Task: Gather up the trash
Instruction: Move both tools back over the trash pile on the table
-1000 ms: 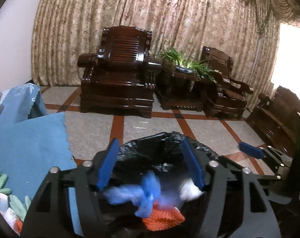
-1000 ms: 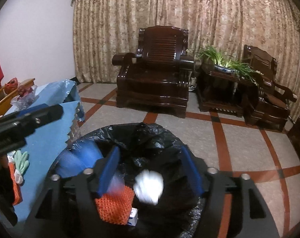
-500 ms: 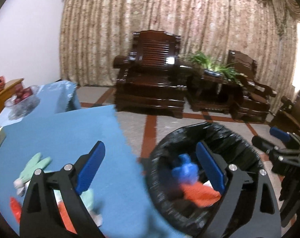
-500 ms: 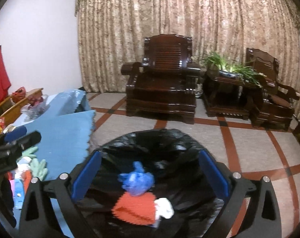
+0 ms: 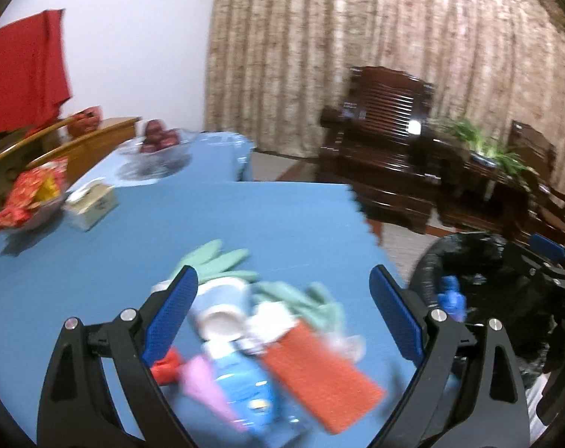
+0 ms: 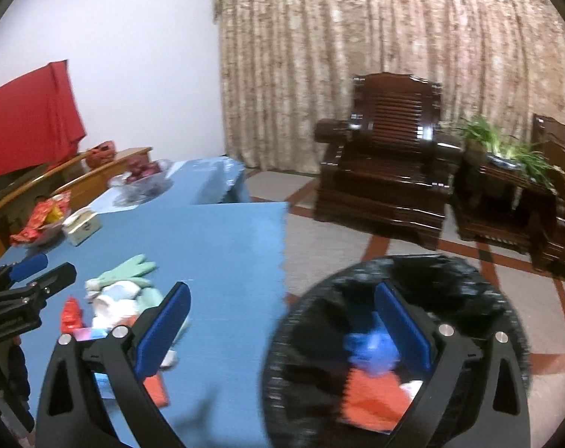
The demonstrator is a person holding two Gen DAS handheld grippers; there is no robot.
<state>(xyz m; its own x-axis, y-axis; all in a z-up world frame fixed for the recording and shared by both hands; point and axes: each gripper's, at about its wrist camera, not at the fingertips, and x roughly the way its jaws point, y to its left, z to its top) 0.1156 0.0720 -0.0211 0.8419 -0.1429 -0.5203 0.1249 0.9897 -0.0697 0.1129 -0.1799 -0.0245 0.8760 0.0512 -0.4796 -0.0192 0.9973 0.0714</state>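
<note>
Right gripper [image 6: 280, 326]: jaws wide apart, nothing between the blue pads, spanning the bench edge and the bin. Trash bin [image 6: 469, 280], black-lined, on the tiled floor just beside the bench; contents: blue crumpled bag [image 6: 370, 349], orange mesh piece [image 6: 372, 397], white scrap [image 6: 411, 388]. Bench [image 6: 222, 254], blue cloth cover; on it a blurred heap of litter: green gloves [image 6: 131, 270], paper cup [image 6: 112, 300], red wrapper [image 6: 70, 315], orange pad [image 6: 157, 392]. Further back: tissue box [image 6: 81, 228], snack bowl [image 6: 41, 224], glass fruit bowl [image 6: 142, 175]. Left gripper [image 6: 26, 280] at the left edge, above the bench. Background: dark wooden armchair [image 6: 387, 164], potted plant [image 6: 506, 147], patterned curtain [image 6: 357, 37].
</note>
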